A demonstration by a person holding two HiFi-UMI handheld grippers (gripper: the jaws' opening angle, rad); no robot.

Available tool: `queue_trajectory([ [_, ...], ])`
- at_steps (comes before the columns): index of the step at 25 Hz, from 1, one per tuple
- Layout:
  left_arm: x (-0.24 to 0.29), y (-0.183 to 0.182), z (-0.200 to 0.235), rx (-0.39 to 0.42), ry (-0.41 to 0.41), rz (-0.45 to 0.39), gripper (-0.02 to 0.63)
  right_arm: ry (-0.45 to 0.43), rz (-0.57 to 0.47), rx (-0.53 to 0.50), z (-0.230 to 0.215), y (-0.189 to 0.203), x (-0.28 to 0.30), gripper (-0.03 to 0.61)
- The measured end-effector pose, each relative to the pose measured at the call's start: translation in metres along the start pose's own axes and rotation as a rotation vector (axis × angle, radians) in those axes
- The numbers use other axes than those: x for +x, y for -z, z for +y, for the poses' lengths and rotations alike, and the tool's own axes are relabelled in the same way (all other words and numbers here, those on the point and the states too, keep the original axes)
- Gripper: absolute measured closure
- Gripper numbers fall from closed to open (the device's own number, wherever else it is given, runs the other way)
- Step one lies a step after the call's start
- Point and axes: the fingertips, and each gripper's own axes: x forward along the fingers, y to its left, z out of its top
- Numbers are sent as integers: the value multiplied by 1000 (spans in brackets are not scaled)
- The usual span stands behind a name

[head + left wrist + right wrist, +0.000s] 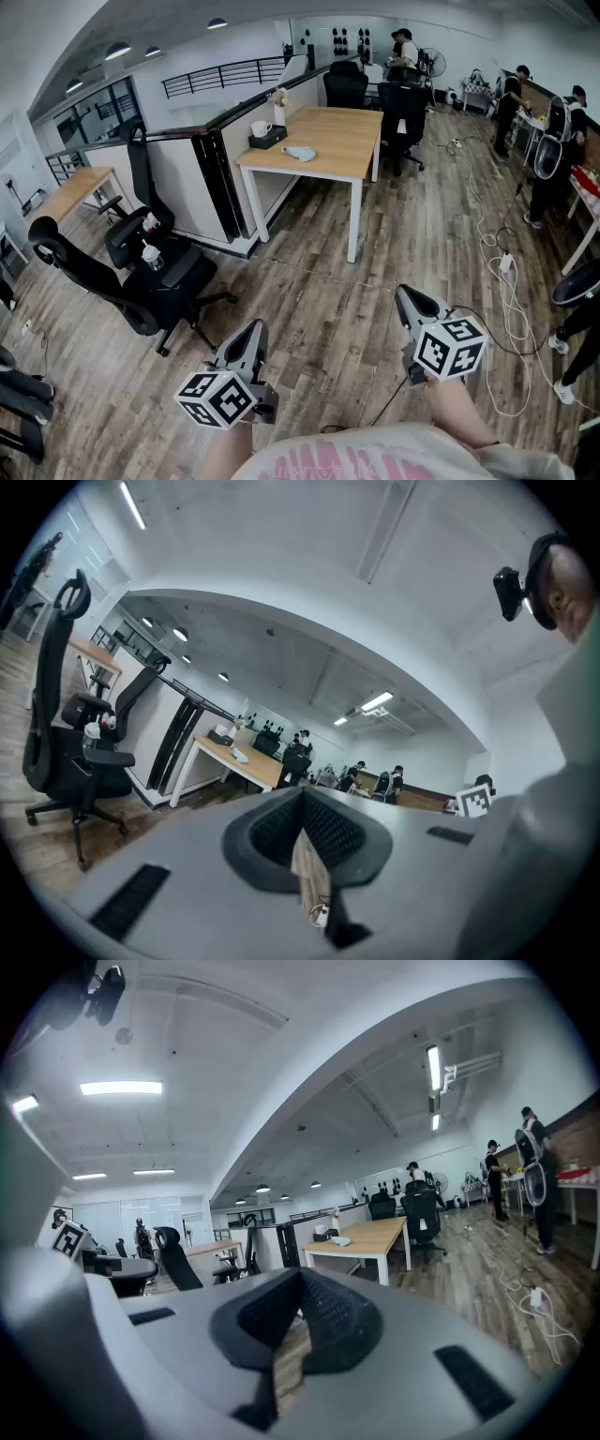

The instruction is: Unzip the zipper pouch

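Presently the left gripper [251,330] and right gripper [410,298] are held shut and empty, while the pale blue zipper pouch [300,153] is seen lying crosswise on the table [347,141] far ahead, neither gripper clearly nearer.

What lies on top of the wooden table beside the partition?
A white mug, a black tissue box and a light-blue pouch lie near the wooden table's left end. The box hides the tabletop just behind it.

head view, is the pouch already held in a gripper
No, the light blue pouch lies on the wooden table, far ahead of the left gripper and right gripper.
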Motion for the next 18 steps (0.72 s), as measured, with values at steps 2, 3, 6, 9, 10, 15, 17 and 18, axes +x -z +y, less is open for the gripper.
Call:
queue_trajectory([
  [2,-1,-2,4,0,2,-3,612,4,2,2,2,1,2,581],
  [3,-2,-3,6,-1,3,-4,612,5,2,2,3,1,4,581],
  [6,-2,-7,12,-8,9,-9,612,8,-5,1,6,0,7,581],
  [9,-1,-8,15,-3,23,-10,612,16,-6,5,7,1,10,581],
  [10,-1,-7,17,1,26,-8,612,18,-4,7,8,4,11,581],
  [15,-2,2,29,-10,25,19,612,31,36,9,13,21,13,581],
  [17,-4,7,36,-26,16,37,612,40,62,20,14,31,17,581],
  [18,-4,11,39,-35,13,48,611,42,74,32,14,36,19,581],
])
